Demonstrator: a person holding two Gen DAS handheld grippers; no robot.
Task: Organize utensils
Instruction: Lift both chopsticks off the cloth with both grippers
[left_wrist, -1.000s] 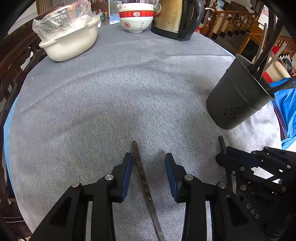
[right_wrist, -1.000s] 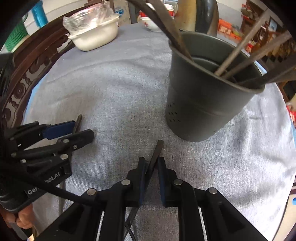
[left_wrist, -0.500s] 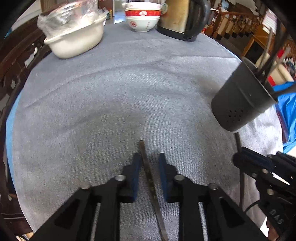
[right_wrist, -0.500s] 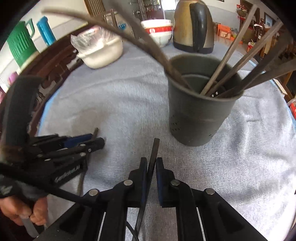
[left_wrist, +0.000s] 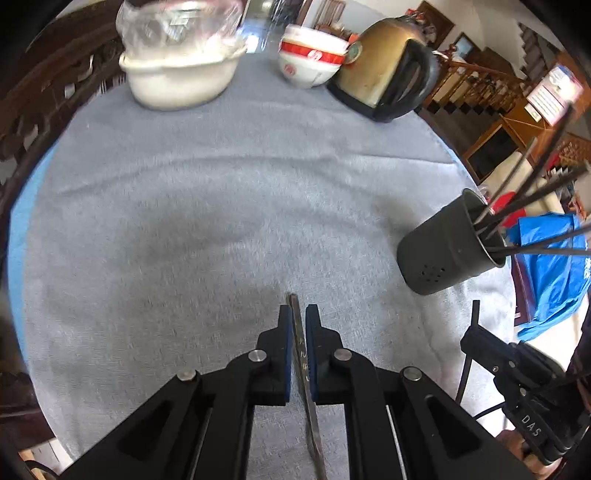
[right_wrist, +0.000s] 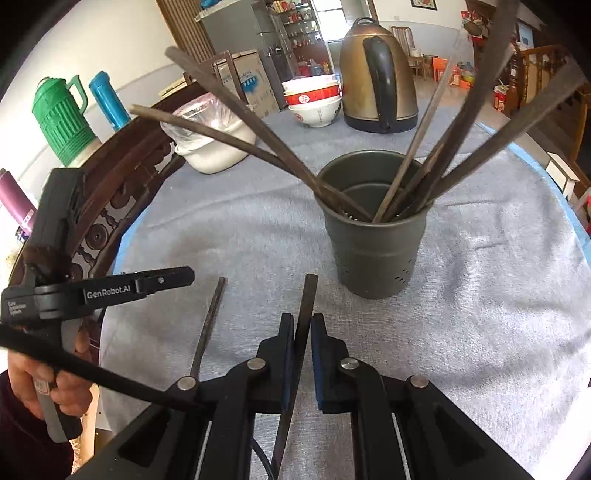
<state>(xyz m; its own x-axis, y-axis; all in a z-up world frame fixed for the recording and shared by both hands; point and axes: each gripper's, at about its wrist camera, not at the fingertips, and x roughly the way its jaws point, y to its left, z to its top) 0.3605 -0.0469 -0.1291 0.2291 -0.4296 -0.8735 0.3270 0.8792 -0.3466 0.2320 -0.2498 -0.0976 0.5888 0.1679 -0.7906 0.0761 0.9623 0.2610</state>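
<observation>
Dark chopstick (right_wrist: 306, 314) clamped, tip twd holder (right_wrist: 373, 254)

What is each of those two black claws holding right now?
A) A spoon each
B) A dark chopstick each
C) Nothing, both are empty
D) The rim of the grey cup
B: the left gripper pinches one chopstick, and the right gripper pinches another chopstick.
</observation>
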